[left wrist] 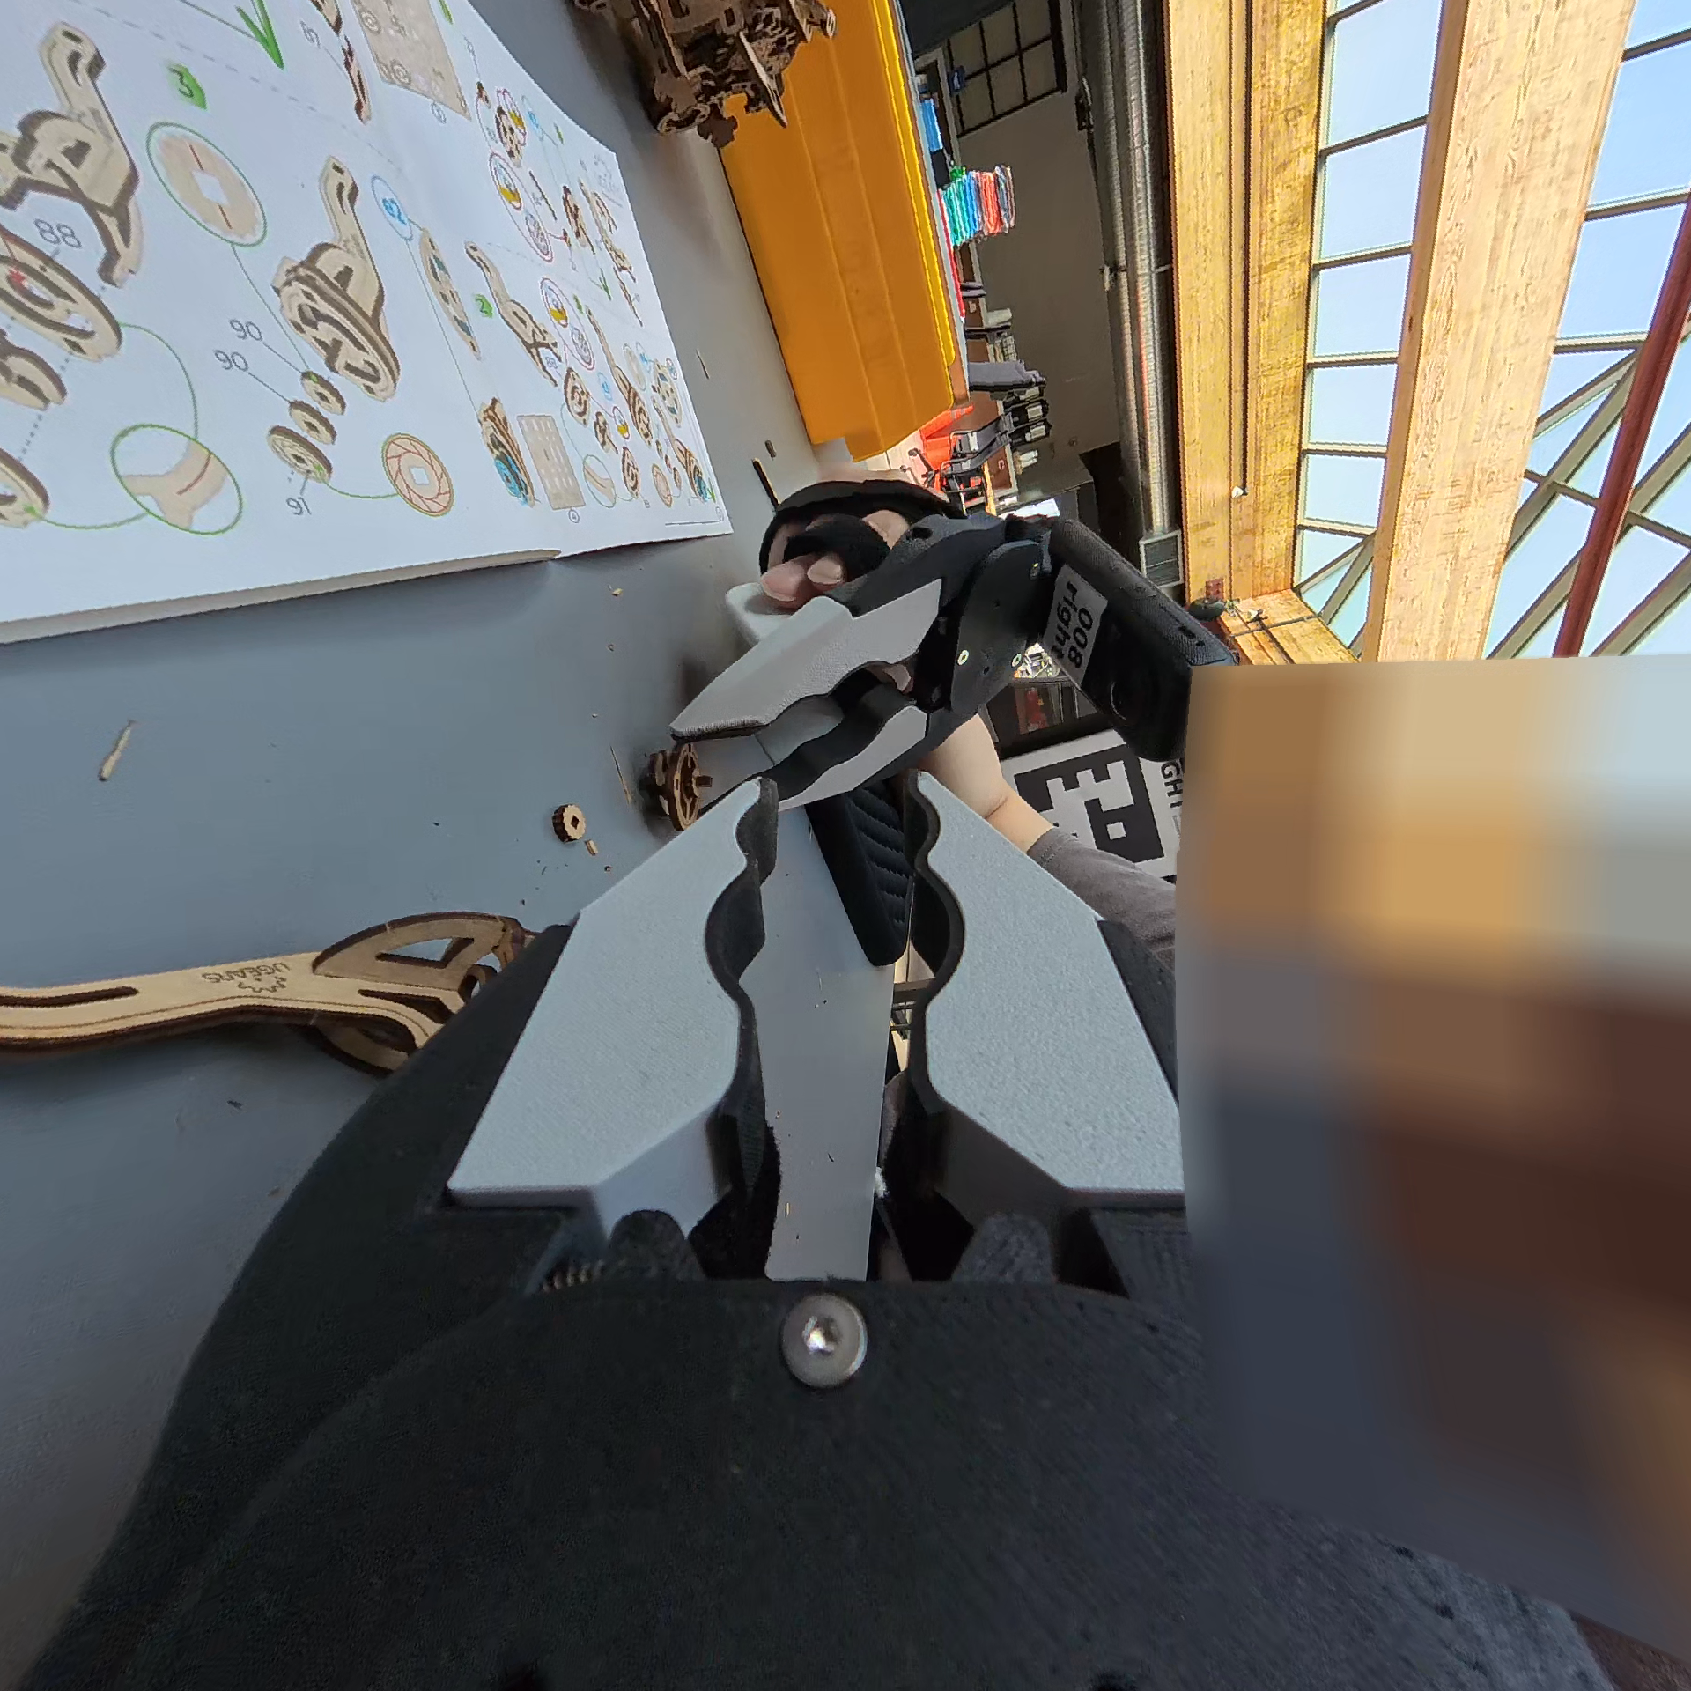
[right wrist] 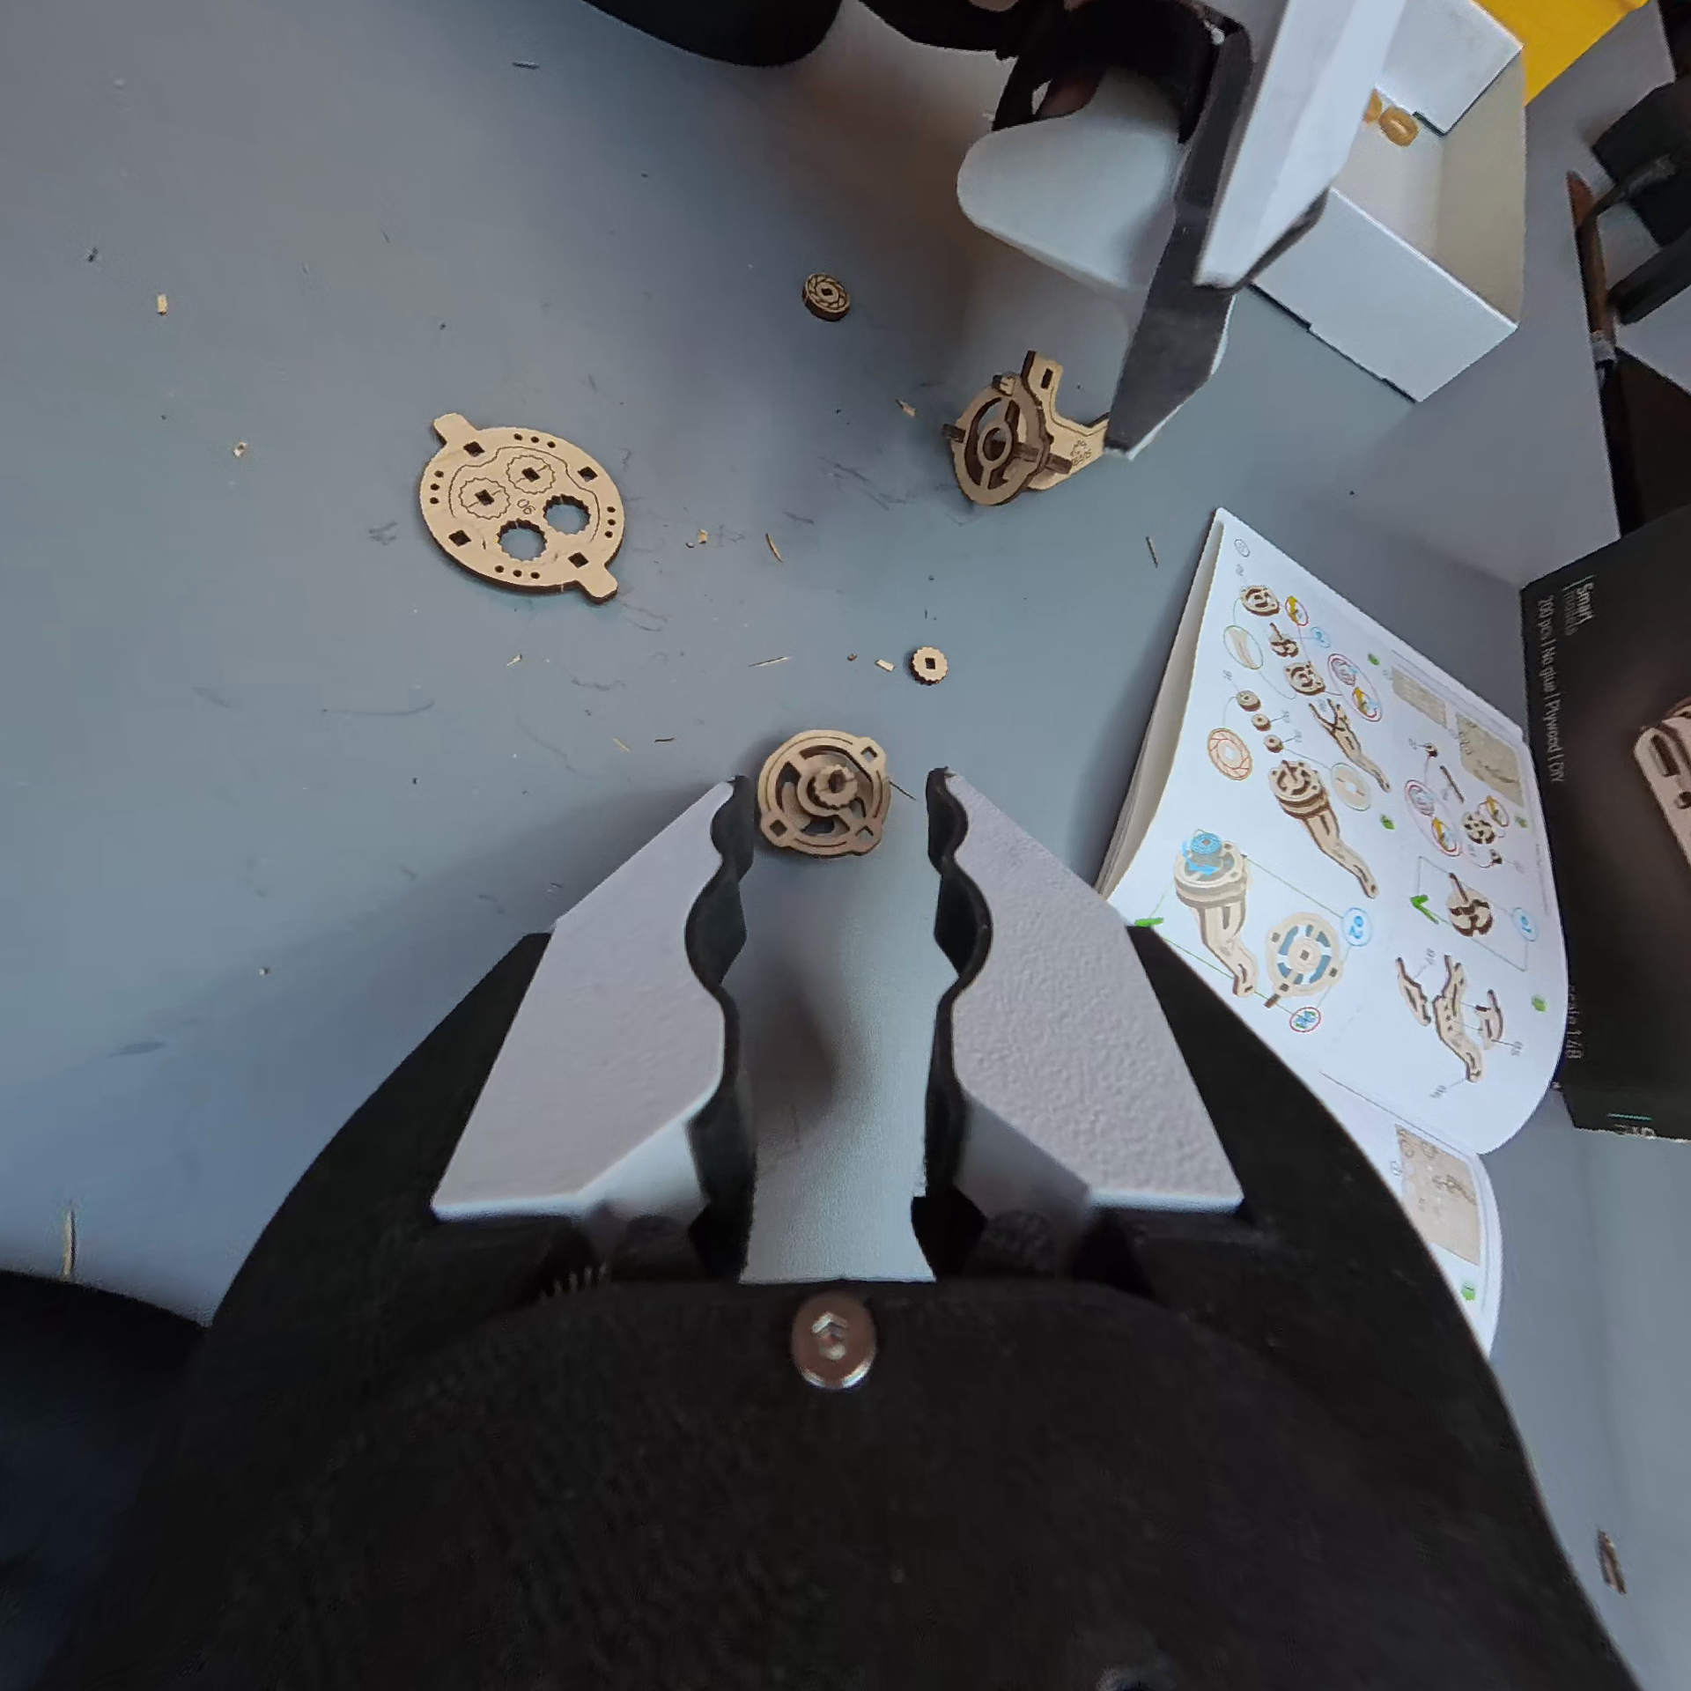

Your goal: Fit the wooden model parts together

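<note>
– Wooden model parts: where?
– Round hub (right wrist: 823, 791) flat on the desk (right wrist: 274, 869), right between the tips of the right tongs (right wrist: 837, 782). Released, spread wide, not closed on it.
– And the left tongs (left wrist: 842, 791)?
– Released too, empty. Tip just beside the bracket piece (right wrist: 1007, 439), farther up the desk.
– Best way to take the hub?
– Probably lower squarely, centre both pads on the rim, clench gently. Keep off the little toothed core in the middle. Thin ply, likely to snap under a hard squeeze. Lift level.
– Anything nearby?
– Small gear (right wrist: 929, 663) just beyond the hub, holed disc (right wrist: 522, 503) well apart, tiny ring (right wrist: 825, 296) farther off. Splinters scattered all round.
– In the way?
– Not much. Instruction booklet (right wrist: 1327, 823) near one finger, white box (right wrist: 1391, 274) behind the left tongs. Mind the gear if sliding forward.
</note>
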The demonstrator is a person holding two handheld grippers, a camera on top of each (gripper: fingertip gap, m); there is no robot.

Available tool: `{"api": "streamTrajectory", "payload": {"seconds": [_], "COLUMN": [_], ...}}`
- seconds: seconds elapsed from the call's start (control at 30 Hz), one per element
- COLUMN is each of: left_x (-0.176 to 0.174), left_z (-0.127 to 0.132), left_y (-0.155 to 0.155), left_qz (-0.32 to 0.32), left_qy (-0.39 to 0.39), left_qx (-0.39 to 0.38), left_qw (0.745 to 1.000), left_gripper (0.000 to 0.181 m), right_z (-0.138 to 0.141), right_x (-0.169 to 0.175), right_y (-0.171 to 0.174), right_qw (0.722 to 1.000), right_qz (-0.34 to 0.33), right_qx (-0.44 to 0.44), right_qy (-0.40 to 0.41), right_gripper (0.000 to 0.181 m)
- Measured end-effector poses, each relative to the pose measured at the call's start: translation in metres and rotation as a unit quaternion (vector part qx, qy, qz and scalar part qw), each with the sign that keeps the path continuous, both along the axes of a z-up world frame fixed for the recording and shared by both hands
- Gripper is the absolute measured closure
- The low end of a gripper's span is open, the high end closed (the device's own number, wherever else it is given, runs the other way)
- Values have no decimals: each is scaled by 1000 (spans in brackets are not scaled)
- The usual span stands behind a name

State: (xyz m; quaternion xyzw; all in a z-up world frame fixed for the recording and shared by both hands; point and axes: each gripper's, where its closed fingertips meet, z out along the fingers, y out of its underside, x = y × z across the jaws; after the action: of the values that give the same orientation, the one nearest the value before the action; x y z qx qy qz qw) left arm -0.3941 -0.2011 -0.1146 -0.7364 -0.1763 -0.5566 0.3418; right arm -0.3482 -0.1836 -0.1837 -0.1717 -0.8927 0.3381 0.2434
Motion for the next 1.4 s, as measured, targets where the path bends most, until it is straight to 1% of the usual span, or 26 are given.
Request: {"api": "streamTrajectory", "payload": {"seconds": [0.03,0.1,0.23,0.3,0.67,0.93,1.13,1.4], "left_x": [0,1,1,1,0,-3,-13,-16], "left_z": [0,-1,-1,-1,-1,-1,2,2], "left_y": [0,0,0,0,0,-1,-3,-3], "left_qz": [0,-1,-1,-1,-1,3,18,23], "left_qy": [0,0,0,0,0,1,1,1], "left_qx": [0,-1,-1,-1,-3,-2,2,1], "left_qw": [1000,1000,1000,1000,1000,1000,1000,1000], "left_gripper": [155,155,155,155,155,155,156,156], "right_z": [0,-4,-4,-4,-4,-4,-5,-6], "right_x": [1,2,1,2,1,1,1,1], "right_y": [-1,-1,0,0,-1,0,0,1], "right_qw": [1000,1000,1000,1000,996,997,997,998], "right_qz": [4,3,-5,-4,-22,-30,-35,-32], "right_qx": [6,11,-8,-14,-58,-34,7,14], "right_qy": [4,-7,-19,-26,-70,-69,-66,-43], "right_gripper": [144,145,148,153,153,153,153,153]}}
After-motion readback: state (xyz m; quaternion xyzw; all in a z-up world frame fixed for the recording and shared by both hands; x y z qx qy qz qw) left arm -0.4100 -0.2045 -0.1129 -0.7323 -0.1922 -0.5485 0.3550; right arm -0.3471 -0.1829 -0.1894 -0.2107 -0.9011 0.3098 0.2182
